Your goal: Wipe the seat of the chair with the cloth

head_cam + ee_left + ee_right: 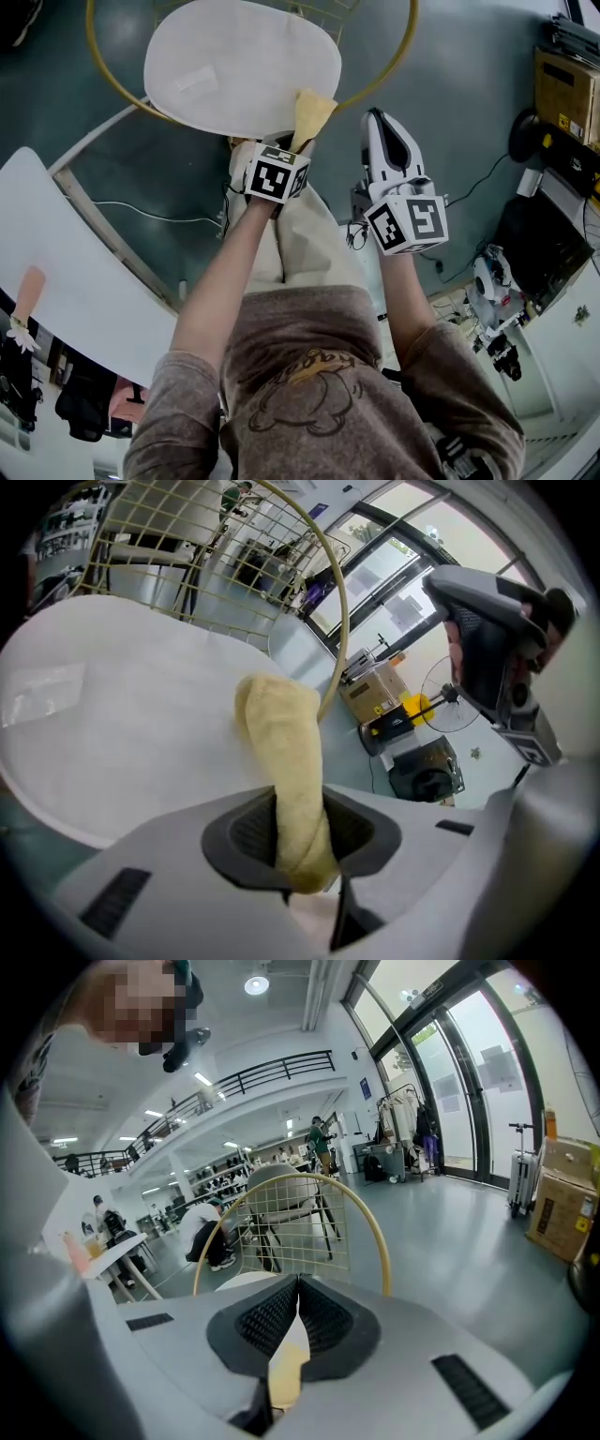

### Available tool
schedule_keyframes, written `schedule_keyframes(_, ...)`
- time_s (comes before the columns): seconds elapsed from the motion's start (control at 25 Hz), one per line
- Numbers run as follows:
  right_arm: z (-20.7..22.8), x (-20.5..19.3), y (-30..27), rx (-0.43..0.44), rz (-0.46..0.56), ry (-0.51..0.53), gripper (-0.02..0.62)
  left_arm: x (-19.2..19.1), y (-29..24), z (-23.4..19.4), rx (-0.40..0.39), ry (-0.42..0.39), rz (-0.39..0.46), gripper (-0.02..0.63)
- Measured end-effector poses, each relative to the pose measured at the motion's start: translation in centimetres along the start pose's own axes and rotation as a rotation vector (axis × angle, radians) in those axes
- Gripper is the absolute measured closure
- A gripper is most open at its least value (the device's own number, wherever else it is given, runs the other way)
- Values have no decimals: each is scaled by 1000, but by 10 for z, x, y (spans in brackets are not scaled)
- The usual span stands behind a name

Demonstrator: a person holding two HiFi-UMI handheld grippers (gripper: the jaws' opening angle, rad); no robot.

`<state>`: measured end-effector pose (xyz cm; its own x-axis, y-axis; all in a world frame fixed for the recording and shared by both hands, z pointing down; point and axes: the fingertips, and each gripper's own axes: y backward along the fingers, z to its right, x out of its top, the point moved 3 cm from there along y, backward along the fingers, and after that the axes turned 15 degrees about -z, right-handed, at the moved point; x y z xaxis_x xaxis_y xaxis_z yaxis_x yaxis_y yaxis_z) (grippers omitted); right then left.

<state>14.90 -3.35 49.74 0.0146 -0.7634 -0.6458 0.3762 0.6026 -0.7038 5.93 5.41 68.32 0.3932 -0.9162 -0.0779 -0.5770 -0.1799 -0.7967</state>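
The left claw [298,841] is clamped on a soft pale-yellow cloth [281,752]. The cloth is bunched into a thick roll that runs from between the jaws toward 12 o'clock, its free end drooping over the near rim of the chair. Whether that end touches the padding cannot be told from either view.

In the head view, the white oval seat [225,56] lies at 11 o'clock from this claw, with its long axis running roughly 9 to 3. Almost all of its bare surface lies beyond the cloth's tip and to the left of it. The coming wipe likely calls for a reach forward and leftward, then sweeps along that long axis, with the cloth pressed flat rather than dragged as a roll.

The right claw [298,1288] has its jaws together at the tips and grips nothing I can make out. It sits at 3 o'clock from the left one, over the grey floor [450,56] and off the seat, so the left is nearer and better placed. A thin yellow wire hoop [112,80] rings the seat and could snag the cloth on a wide stroke.
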Motion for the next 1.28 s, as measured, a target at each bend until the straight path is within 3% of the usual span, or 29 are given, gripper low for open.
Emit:
schedule_keyframes(0.24,-1,1,0,0,-2,1,568,5,15,-4,-2,38,42,499)
schedule_keyframes(0.52,-12,15,16,12,-2,9,568,5,72,-12,79,60,100,500)
schedule_keyframes(0.96,-77,72,80,121,37,38,568,19,249,11,225,87,316,499)
schedule_keyframes(1.28,-106,114,124,186,93,96,568,25,342,57,245,68,479,499)
